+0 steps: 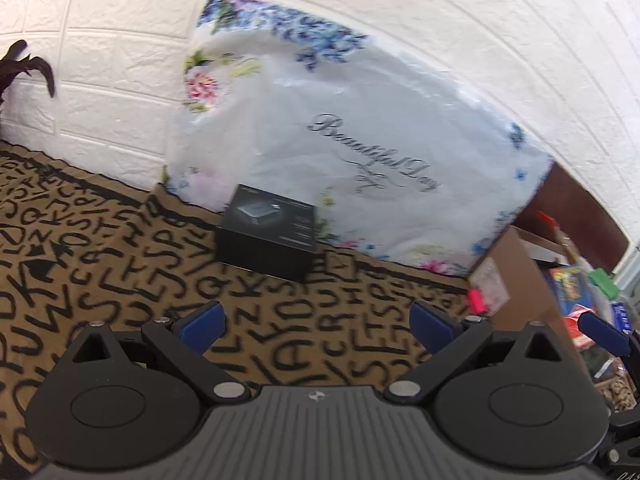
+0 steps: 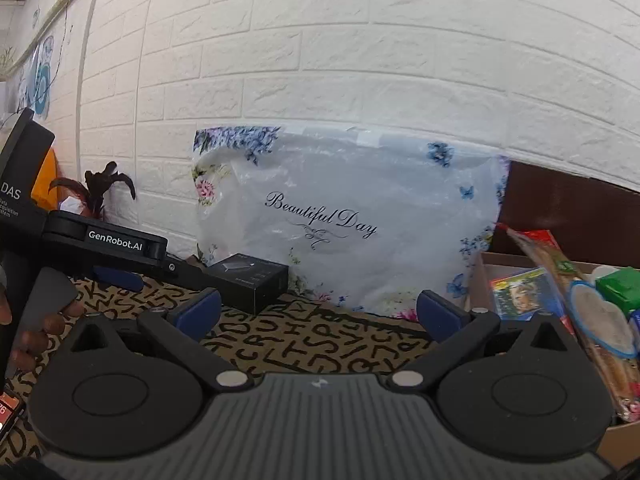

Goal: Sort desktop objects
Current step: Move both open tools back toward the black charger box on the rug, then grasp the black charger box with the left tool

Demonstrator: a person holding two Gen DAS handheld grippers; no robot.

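Black box (image 1: 267, 236) on desk | L tongs (image 1: 318, 322) & R tongs (image 2: 319, 314) apart, prob. empty

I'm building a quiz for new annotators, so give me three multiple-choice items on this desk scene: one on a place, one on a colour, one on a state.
1. Where does the small black cardboard box sit?
A. Inside the brown cardboard carton
B. On the letter-printed tablecloth, in front of the white floral plastic bag
C. Between the left gripper's fingers

2. What colour are the gripper pads?
A. Blue
B. Red
C. Yellow

3. What state is the left gripper in?
A. Shut on the black box
B. Shut on nothing
C. Open and holding nothing

Answers:
1 B: the box rests on the tablecloth against the foot of the bag, outside the carton.
2 A: both pads show dark blue.
3 C: the jaws stand wide apart with only cloth between them.
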